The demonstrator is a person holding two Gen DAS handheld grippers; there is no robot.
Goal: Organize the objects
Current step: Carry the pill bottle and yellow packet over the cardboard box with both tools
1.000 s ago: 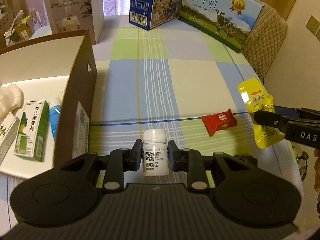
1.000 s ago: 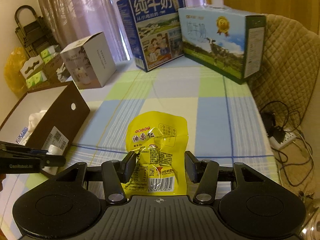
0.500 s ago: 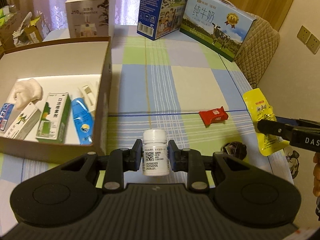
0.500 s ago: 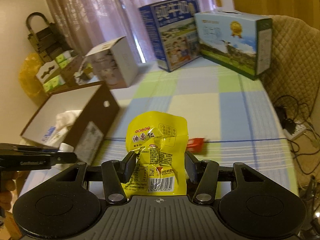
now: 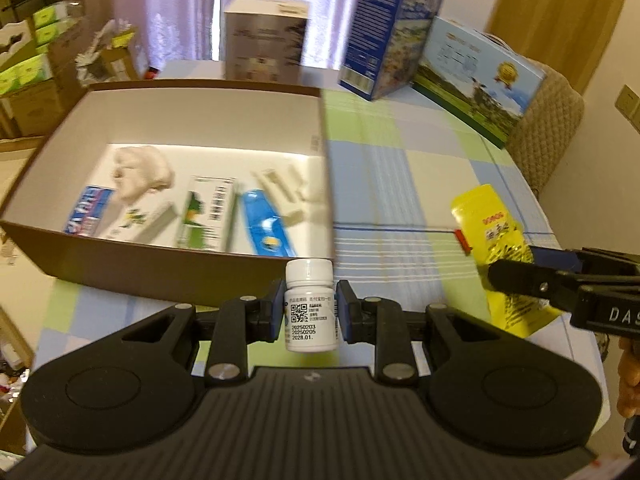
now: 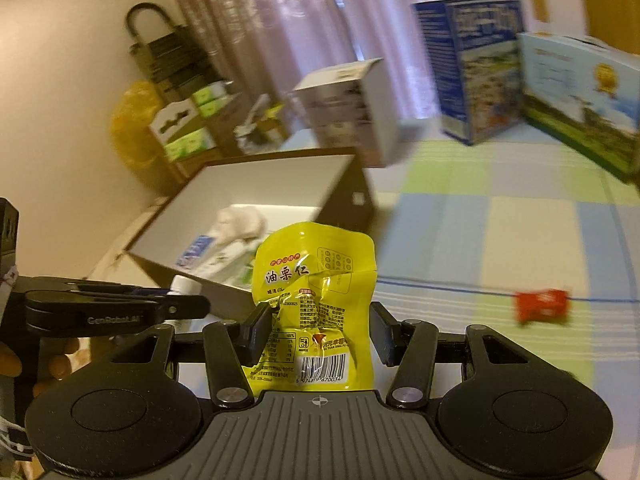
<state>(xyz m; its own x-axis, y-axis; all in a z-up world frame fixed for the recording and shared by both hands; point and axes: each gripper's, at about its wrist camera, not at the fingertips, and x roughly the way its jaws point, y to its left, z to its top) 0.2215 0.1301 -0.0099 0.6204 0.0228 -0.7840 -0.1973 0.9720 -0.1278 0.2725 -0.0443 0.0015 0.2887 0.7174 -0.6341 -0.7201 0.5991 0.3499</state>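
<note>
My left gripper (image 5: 310, 312) is shut on a white pill bottle (image 5: 310, 306) and holds it upright just in front of the near wall of an open brown cardboard box (image 5: 168, 268). The box holds several small packages and a blue tube (image 5: 266, 229). My right gripper (image 6: 318, 330) is shut on a yellow snack pouch (image 6: 316, 300), held up in the air to the right of the box; the pouch also shows in the left wrist view (image 5: 490, 232). A red candy wrapper (image 6: 541, 305) lies on the checked tablecloth.
Two milk cartons (image 5: 476, 80) and a white appliance box (image 5: 264, 40) stand at the table's far edge. Shelves and stacked boxes (image 6: 180, 120) stand left of the table. A padded chair back (image 5: 548, 128) is at the far right.
Both grippers have swung left toward the brown box, still holding the bottle and the pouch. The box interior now fills more of both views.
</note>
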